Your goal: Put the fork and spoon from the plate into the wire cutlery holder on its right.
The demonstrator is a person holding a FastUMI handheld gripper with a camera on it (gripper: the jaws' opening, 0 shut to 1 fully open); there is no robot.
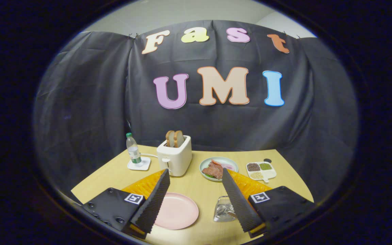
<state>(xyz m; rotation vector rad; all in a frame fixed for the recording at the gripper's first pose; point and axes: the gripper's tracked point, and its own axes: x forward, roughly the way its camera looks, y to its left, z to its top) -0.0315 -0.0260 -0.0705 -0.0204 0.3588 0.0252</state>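
Note:
My gripper hangs open above the near part of the wooden table, with nothing between its fingers. Below and between them lies a pink plate. Its visible surface is bare, and my left finger covers its left rim. To the plate's right stands the wire cutlery holder, close against my right finger, which hides its right side. A shiny spoon bowl and a handle show inside the holder. I cannot make out a fork.
Beyond the fingers stand a white toaster holding bread slices, a water bottle on a white coaster, a pale plate of meat and a small divided dish of grains. The black cloth wall closes the back.

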